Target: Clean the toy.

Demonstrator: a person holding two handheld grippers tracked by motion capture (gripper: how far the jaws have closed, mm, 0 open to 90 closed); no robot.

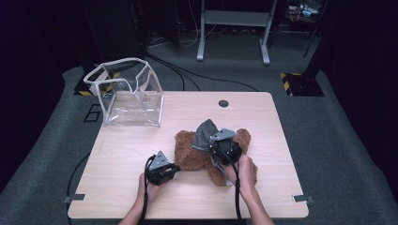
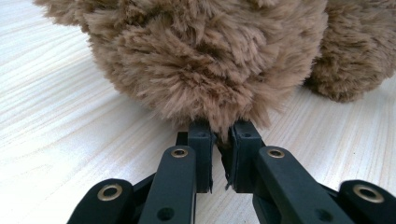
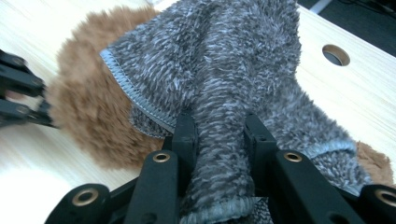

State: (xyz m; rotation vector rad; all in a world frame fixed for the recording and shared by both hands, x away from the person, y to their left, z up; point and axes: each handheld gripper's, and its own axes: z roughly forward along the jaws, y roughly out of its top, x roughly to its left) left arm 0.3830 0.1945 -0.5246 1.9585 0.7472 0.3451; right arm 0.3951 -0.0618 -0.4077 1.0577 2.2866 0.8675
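Standing at the upper left of the pale wooden tabletop in the high view, a clear plastic bag with white piping along its edges holds its mouth open; nothing can be seen inside it. Near the middle of the frame lies a brown plush toy, shaggy and rounded, with a grey knitted cloth draped over it. The left gripper has its jaws pinched on a tuft of the toy's long fur at its lower left edge. The right gripper has its jaws clamped on a fold of the cloth, which is fuzzy with a stitched, lighter hem. A round hole sits near the tabletop's far edge.
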